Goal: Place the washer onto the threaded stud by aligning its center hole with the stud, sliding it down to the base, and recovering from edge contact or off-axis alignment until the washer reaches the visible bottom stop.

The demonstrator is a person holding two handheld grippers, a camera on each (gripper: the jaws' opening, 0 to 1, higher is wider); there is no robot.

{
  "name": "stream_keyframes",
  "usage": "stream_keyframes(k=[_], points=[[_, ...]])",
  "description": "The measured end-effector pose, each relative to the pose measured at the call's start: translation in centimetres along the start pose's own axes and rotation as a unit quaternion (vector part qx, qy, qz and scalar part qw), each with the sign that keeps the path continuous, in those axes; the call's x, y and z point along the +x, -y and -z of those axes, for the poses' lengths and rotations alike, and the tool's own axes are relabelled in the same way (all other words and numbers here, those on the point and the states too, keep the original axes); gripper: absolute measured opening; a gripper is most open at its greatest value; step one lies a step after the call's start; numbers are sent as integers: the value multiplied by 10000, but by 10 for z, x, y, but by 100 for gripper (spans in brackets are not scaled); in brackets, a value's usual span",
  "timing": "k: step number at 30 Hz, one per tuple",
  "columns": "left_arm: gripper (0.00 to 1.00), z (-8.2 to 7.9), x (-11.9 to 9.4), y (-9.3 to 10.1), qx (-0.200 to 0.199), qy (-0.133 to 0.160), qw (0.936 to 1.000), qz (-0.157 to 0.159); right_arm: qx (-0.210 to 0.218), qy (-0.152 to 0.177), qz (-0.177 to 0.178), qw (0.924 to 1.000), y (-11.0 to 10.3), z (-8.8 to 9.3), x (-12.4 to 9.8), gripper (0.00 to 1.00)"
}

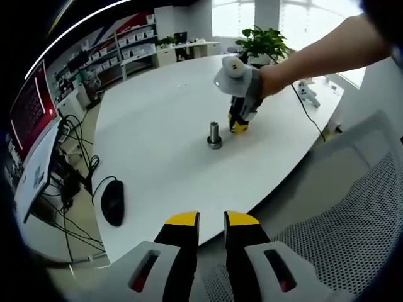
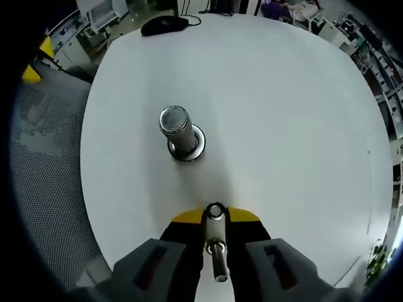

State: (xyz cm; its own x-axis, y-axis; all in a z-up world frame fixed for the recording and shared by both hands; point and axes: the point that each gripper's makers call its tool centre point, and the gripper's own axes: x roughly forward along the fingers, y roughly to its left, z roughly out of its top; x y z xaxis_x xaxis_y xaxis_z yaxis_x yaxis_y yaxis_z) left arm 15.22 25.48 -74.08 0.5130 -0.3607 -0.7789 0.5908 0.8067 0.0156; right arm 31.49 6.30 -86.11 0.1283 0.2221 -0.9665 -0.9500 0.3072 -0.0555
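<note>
A short threaded metal stud (image 1: pixel 214 131) stands upright on its round base near the middle of the white table (image 1: pixel 157 126). In the right gripper view the stud (image 2: pixel 175 128) is ahead and a little left of my right gripper (image 2: pixel 215 217). That gripper is shut on a small metal washer (image 2: pixel 215 211), held at its yellow tips just above the table (image 2: pixel 283 113). In the left gripper view a person's hand holds the right gripper (image 1: pixel 238 126) just right of the stud, tips down. My left gripper (image 1: pixel 211 221) hangs off the table's near edge, jaws slightly apart with nothing between them.
A black mouse (image 1: pixel 113 201) with its cable lies near the table's left edge, and shows as the mouse (image 2: pixel 162 25) in the right gripper view. A monitor (image 1: pixel 31 119) and cables are at far left. A grey mesh chair (image 1: pixel 352 214) sits below the table; a plant (image 1: pixel 261 41) stands beyond it.
</note>
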Motion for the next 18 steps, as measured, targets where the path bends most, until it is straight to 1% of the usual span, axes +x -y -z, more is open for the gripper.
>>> stream_keyframes(k=[3, 5, 11, 15, 18], points=[[13, -1, 0, 1, -4, 7, 10000, 3, 32, 201, 88, 9998, 5, -8, -9, 14], [13, 0, 0, 2, 15, 1, 10000, -1, 192, 303, 56, 9993, 8, -13, -16, 14], [13, 1, 0, 2, 49, -26, 10000, -2, 265, 499, 105, 9983, 15, -26, -34, 14], [13, 1, 0, 2, 58, -40, 10000, 8, 297, 546, 115, 9980, 15, -26, -44, 14], [13, 0, 0, 2, 59, 0, 10000, 7, 282, 507, 92, 9983, 14, -22, -48, 14]])
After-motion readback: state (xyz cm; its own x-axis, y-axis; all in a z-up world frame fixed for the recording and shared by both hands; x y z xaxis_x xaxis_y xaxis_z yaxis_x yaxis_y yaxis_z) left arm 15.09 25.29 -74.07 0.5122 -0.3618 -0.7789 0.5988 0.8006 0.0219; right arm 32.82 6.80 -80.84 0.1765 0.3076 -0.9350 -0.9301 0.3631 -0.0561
